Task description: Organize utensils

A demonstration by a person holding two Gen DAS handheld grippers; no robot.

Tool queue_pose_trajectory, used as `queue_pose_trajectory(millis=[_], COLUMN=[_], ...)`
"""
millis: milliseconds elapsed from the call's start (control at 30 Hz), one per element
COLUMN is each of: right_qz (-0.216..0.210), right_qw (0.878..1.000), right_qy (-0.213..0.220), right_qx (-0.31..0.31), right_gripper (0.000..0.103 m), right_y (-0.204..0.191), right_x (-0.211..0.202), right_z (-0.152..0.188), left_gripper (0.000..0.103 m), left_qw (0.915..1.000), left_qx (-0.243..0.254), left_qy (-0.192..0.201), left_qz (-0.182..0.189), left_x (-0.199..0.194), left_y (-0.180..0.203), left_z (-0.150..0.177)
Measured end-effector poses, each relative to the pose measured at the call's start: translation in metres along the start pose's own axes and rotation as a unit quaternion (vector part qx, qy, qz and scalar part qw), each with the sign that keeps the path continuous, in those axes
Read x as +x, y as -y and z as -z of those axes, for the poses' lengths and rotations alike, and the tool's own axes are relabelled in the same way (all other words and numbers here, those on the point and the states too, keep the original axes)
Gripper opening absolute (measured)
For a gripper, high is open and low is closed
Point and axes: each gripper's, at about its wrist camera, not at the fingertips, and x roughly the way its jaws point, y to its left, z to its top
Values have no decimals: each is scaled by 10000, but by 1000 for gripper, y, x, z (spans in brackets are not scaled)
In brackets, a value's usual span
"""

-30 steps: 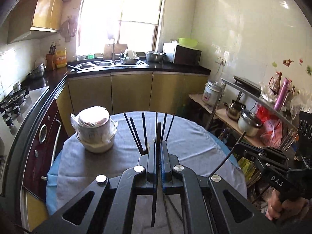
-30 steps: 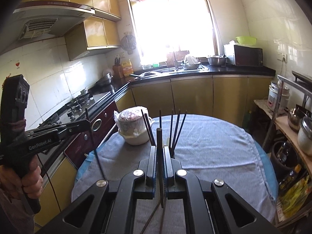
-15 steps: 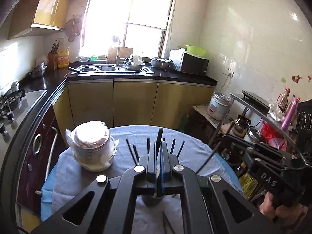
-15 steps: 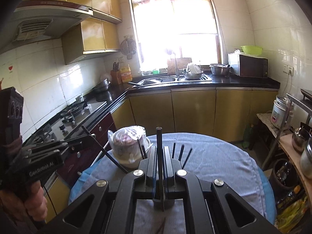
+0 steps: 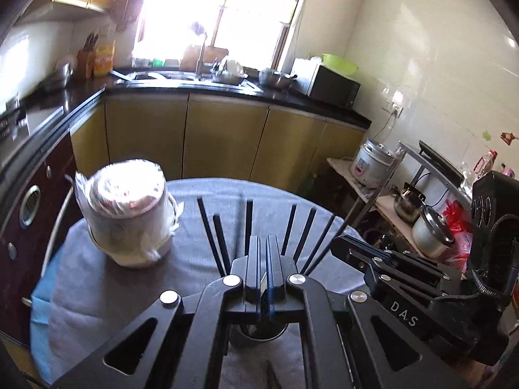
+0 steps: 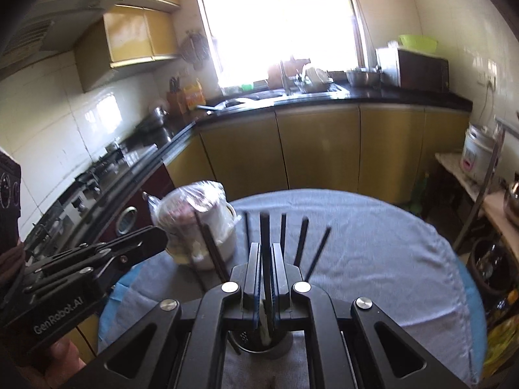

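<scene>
Both tongs hover over a metal cup (image 6: 259, 343) standing on the round counter (image 6: 382, 246) under a grey cloth. The right tongs (image 6: 266, 278) are nearly closed on one dark chopstick (image 6: 264, 227), which stands upright between the fingers with its lower end down in the cup. The left tongs (image 5: 262, 269) are closed to a thin slit; something pale shows in the gap, but I cannot tell whether they hold anything. More dark chopsticks (image 5: 301, 230) fan out of the cup, leaning left and right of both tongs. A plastic-wrapped pot (image 5: 129, 217) sits on the cloth to the left, apart from the cup. In the right wrist view the left tongs come in from the left, close beside the cup.
</scene>
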Motion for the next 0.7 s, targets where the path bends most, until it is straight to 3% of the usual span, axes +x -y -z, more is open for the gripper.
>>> queue_pose_trajectory(millis=[267,467,500,533,600,700], right_qz=[-82,-496,-540,-554,-647,-689], right_qw=[9999,9976,9972,9970,9958,9944], right_qy=[-127,-156,-170,-167,-153,-238], right_qx=[82,449,492,523,630,762], right_gripper=[6,10,12,18,26,29], right_y=[16,37,41,44,51,60], right_x=[4,-10,-13,-16,-23,-27], right_z=[22,45,52,58,79,105], left_gripper=[3,4,11,29,51,50], left_qw=[10000,9997,9997,9996,9997,9996], left_qx=[41,-112,-98,-73,-79,-126], left_qy=[60,-121,-118,-123,-151,-255], left_qz=[15,156,181,230,184,74], left_x=[-3,-3,-3,-1,5,20], left_y=[-11,-34,-36,-39,-43,-46], left_z=[6,23,29,38,53,70])
